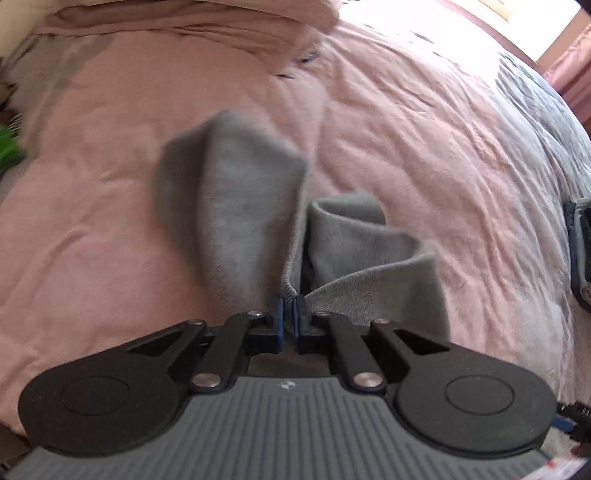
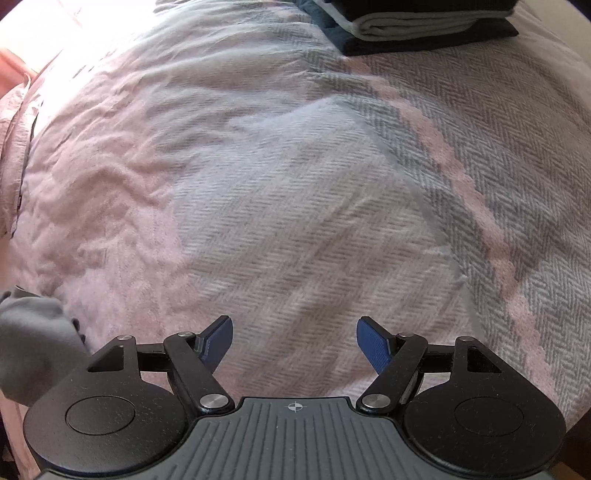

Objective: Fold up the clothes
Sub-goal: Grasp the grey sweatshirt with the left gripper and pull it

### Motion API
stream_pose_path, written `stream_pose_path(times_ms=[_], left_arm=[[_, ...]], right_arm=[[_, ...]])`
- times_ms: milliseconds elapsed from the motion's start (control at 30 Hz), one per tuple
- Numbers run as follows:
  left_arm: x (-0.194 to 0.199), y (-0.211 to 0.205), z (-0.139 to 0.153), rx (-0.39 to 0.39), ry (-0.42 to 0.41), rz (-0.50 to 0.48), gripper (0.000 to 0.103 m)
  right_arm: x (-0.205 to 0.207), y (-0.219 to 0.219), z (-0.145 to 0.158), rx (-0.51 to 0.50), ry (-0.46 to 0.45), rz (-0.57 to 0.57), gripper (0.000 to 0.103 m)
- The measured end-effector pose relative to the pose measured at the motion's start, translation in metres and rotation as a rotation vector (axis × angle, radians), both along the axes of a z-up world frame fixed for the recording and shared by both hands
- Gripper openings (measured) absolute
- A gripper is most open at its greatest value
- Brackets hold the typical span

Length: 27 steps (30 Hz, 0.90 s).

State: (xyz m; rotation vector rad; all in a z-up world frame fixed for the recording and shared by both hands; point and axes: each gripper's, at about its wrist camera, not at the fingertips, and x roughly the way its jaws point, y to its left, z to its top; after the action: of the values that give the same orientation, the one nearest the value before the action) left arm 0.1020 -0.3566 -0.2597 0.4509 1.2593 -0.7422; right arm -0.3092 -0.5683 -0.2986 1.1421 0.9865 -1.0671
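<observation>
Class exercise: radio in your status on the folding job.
Left claw shut on grey garment, lifted over pink bedspread. Right claw open, empty. Nothing in the way.

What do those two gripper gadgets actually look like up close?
Both look alike. The left gripper and right gripper each have a grey ribbed body with a small crosshair mark, two round black discs at the sides, and black linkage arms joined by silver pins. The fingers carry textured blue pads. No sleeve or hand shows in either view.

Pink bed cover (image 1: pixel 406 129), herringbone blanket (image 2: pixel 517 184), folded clothes stack (image 2: pixel 424 26)
</observation>
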Motion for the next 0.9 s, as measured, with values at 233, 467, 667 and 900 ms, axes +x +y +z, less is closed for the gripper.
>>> stream_pose_path(times_ms=[233,467,667,900], left_arm=[[0.039,0.216,0.023,0.279,-0.149,0.293,0.000],[0.074,0.212,0.025,0.108,-0.130,0.264,0.030],[0.112,0.070,0.006,-0.099,-0.068,0.024,0.069],[0.121,-0.069,-0.067,0.022,-0.041,-0.189,0.085]], right_arm=[[0.054,0.009,-0.009,0.020,-0.004,0.164,0.071],[0.126,0.029,-0.018,0.027,-0.103,0.252,0.071],[0.154,0.049,-0.035,0.082,-0.175,0.139,0.071],[0.134,0.090,-0.043,0.100,-0.105,-0.004,0.071]])
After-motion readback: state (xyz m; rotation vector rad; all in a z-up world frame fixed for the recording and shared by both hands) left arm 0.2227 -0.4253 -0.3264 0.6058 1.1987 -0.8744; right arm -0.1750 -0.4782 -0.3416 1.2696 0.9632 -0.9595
